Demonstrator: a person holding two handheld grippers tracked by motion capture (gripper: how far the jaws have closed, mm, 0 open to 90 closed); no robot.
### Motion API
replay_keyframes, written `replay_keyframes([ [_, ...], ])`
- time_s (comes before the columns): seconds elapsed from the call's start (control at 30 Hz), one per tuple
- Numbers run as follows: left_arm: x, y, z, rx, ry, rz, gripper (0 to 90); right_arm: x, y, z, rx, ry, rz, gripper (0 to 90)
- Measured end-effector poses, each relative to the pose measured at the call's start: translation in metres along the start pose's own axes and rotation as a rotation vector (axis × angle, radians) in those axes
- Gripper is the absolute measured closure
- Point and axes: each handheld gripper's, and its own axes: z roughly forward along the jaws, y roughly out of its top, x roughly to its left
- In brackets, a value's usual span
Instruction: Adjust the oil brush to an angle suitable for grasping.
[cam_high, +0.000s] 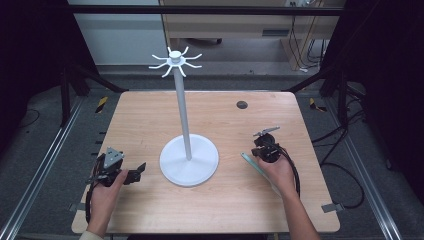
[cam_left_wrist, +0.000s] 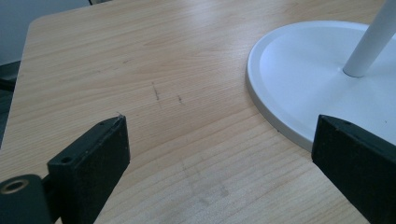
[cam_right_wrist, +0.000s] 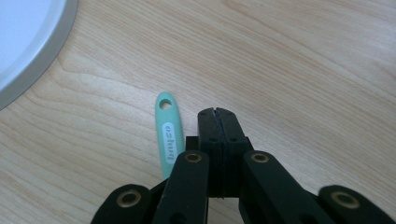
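From the high view, the left gripper (cam_high: 134, 173) rests low on the wooden table (cam_high: 150, 115), its jaws spread apart and turned toward the white stand (cam_high: 188, 159); the round base of that stand lies just beyond the jaw tips, apart from them; the right gripper (cam_high: 256, 151) sits on the far side of the base, held over a mint-green handle (cam_high: 251, 164) that lies flat on the table just beside it, on the side nearer the stand.

In the left gripper view, the two black jaws stand wide with bare wood between them and nothing held; the stand's base (cam_left_wrist: 299, 79) lies ahead of the right-hand jaw, its pole rising out of the top edge.

In the right gripper view, the right gripper (cam_right_wrist: 217, 112) has its jaws pressed together with nothing between them; the mint-green handle (cam_right_wrist: 168, 133), with a hole at its far end, lies just left of the clenched jaws, alongside them; whether it touches them I cannot tell; the rim of the stand's base (cam_right_wrist: 42, 51) sits farther off to the upper left.
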Motion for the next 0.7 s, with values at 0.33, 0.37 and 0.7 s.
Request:
replay_keyframes([
  [0.33, -0.0006, 0.0001, 0.0003, 0.001, -0.003, -0.001, 3.9, 0.0046, -0.0012, 0.006, 0.024, 0.031, -0.012, 90.0],
  [0.37, -0.0006, 0.0001, 0.0004, 0.001, -0.004, -0.001, 3.9, 0.0048, -0.0013, 0.0066, 0.024, 0.028, -0.019, 90.0],
  [0.7, -0.0011, 0.0001, 0.0006, 0.001, -0.006, 0.0, 3.9, 0.0068, -0.0016, 0.0089, 0.037, 0.039, -0.019, 90.0],
])
